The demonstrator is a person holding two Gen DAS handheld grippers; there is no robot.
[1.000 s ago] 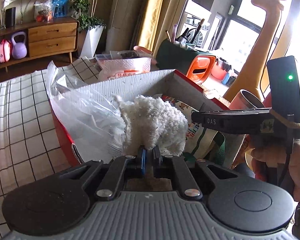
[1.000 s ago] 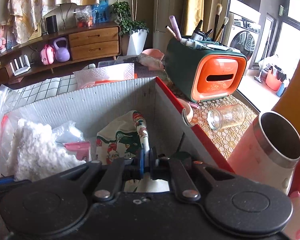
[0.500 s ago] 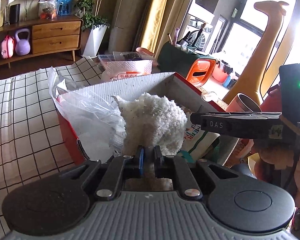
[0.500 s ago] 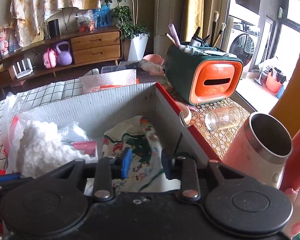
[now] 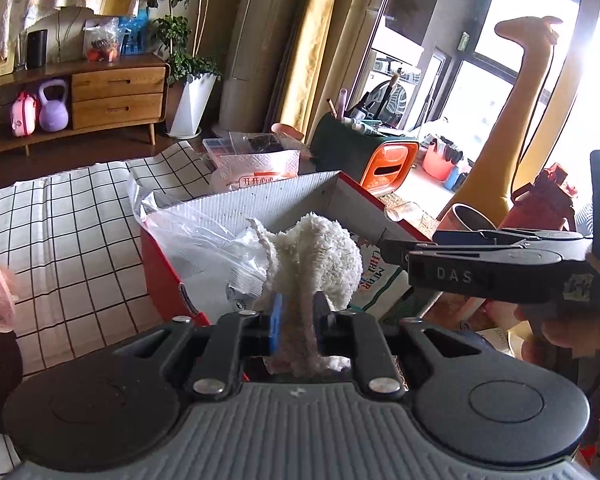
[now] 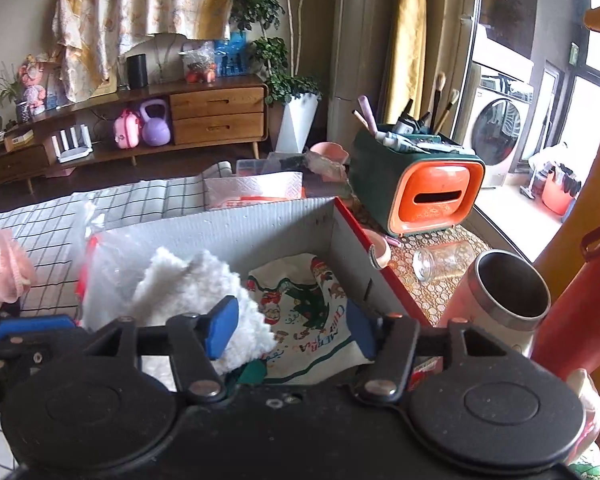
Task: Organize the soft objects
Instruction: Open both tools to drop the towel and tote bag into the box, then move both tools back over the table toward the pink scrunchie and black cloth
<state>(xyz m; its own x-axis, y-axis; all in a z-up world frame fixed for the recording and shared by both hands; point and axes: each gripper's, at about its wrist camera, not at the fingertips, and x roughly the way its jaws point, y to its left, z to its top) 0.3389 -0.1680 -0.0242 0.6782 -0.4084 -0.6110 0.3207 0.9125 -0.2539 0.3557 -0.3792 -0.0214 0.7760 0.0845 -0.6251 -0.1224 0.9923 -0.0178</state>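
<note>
A table under a black-checked white cloth [image 5: 72, 224] carries a red-edged cardboard box [image 6: 260, 232]; a pink mesh pouf [image 6: 2, 270] lies left of the box.

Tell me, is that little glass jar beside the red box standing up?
No, tipped over. The glass jar lies on its side on the patterned mat.

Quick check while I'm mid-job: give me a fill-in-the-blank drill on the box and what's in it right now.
1. The fluffy towel between the left tool fingers is ____ in colour.
2. The box is ____ outside.
3. The printed cloth lies ____ the box.
4. The steel cup stands ____ the box.

Missing words: white; red; inside; outside
</note>
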